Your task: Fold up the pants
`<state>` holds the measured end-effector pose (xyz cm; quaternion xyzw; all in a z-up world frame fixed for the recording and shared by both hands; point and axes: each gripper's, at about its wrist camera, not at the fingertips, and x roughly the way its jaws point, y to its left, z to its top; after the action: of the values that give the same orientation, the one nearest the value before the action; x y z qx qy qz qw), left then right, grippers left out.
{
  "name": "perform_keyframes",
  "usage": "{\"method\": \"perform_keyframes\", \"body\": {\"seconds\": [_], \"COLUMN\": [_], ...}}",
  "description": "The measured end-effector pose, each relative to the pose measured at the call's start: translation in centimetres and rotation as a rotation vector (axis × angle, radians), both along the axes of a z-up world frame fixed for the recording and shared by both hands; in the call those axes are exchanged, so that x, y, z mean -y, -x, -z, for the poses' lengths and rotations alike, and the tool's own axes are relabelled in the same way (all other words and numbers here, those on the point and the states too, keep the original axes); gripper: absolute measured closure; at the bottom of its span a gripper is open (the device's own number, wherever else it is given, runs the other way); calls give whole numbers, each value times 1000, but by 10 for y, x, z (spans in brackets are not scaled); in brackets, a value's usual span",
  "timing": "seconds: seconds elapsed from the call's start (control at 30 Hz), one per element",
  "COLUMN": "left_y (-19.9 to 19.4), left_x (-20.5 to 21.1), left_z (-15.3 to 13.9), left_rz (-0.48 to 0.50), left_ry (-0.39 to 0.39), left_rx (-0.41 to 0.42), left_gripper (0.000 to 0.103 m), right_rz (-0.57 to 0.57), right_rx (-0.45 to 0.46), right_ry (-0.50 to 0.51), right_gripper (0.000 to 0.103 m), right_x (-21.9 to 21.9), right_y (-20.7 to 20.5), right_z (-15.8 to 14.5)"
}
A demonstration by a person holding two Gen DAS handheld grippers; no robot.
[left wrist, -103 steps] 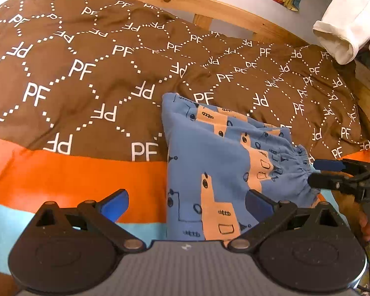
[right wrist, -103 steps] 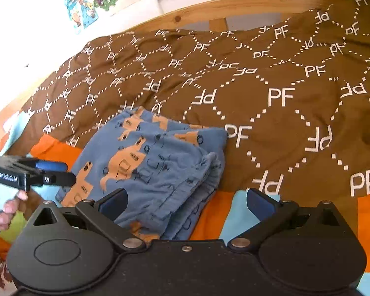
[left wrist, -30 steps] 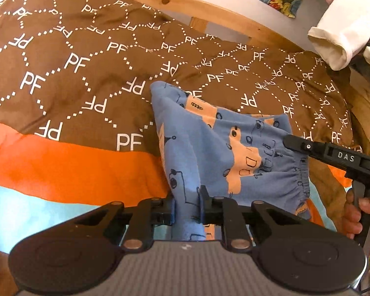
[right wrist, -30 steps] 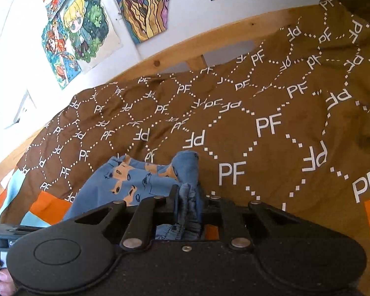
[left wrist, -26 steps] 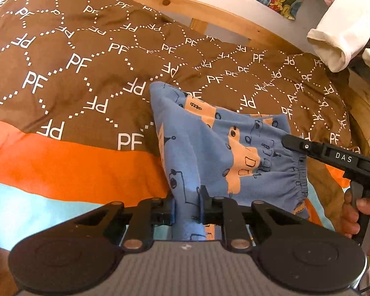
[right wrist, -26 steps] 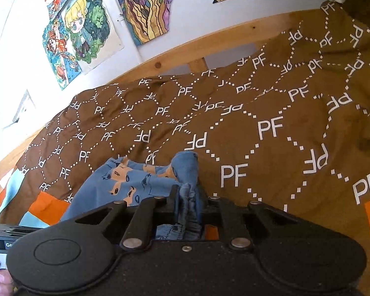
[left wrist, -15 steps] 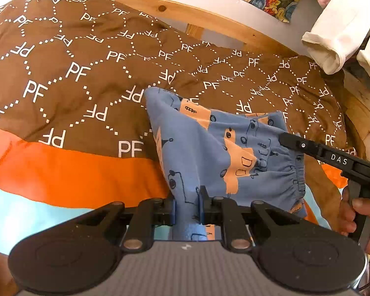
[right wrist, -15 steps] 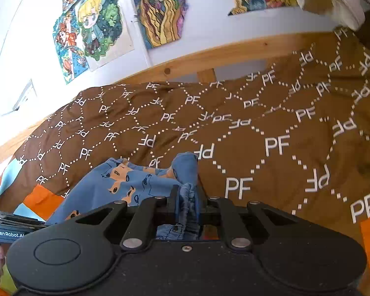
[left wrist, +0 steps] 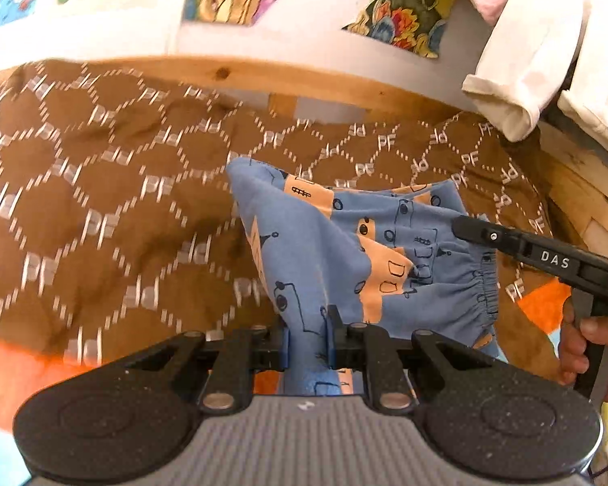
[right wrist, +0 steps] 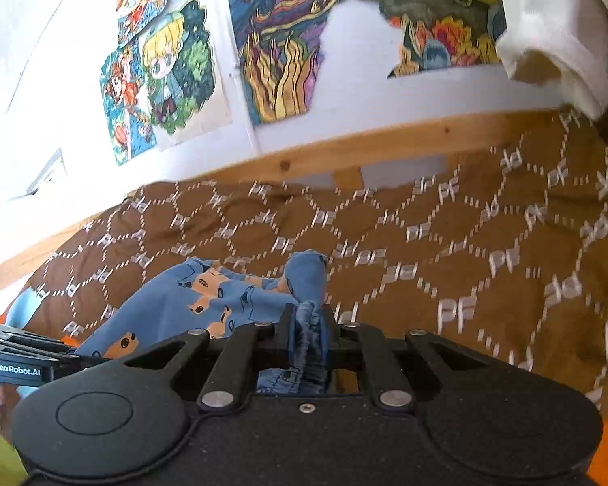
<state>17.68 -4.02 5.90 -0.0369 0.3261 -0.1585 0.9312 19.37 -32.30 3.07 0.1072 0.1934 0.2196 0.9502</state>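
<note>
Where the left wrist view begins, the brown blanket [left wrist: 101, 218] with its white lettered lattice covers the bed, an orange band at its near edge. At centre, the left gripper [left wrist: 308, 338] has its jaws nearly closed, pinching a bunched fold of the blue pants [left wrist: 344, 251]. From that pinch the pants rise off the blanket, their printed orange vehicles facing up, and stretch rightward; the gathered elastic waistband [left wrist: 484, 283] runs down the right edge. So the long axis lies roughly across the picture, from left pinch to right. Just beyond it, the right gripper [right wrist: 308, 332] enters from the right, a hand [left wrist: 596, 348] on its handle. Its own view shows its jaws nearly closed on the gathered waistband. Behind, the wooden bed rail [right wrist: 385, 146] and wall drawings [right wrist: 279, 40].
</note>
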Motion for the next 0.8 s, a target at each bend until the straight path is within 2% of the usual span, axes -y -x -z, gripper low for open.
{"method": "perform_keyframes", "body": {"seconds": [0.2,0.37,0.47,0.6,0.7,0.8], "left_y": [-62,-102,-116,-126,-126,-122], "left_x": [8,11,10,-2,-9,-10], "left_z": [-7,5,24,50,53,51], "left_rz": [16,14,14,-5,-31,-60], "left_ry": [20,55,73,126,155,116], "left_rx": [50,20,-38,-114,-127,-112], "left_gripper": [85,86,85,83,72,52], "right_rz": [26,21,20,63,93,119], "right_rx": [42,38,-7,-75,-98,-99], "right_ry": [25,72,88,53,-6,20], "right_gripper": [92,92,92,91,86,74], "right_x": [6,5,6,12,18,14], "right_y": [-56,-106,-127,-137,-139,-138], "right_z": [-22,-29,-16,15,26,26]}}
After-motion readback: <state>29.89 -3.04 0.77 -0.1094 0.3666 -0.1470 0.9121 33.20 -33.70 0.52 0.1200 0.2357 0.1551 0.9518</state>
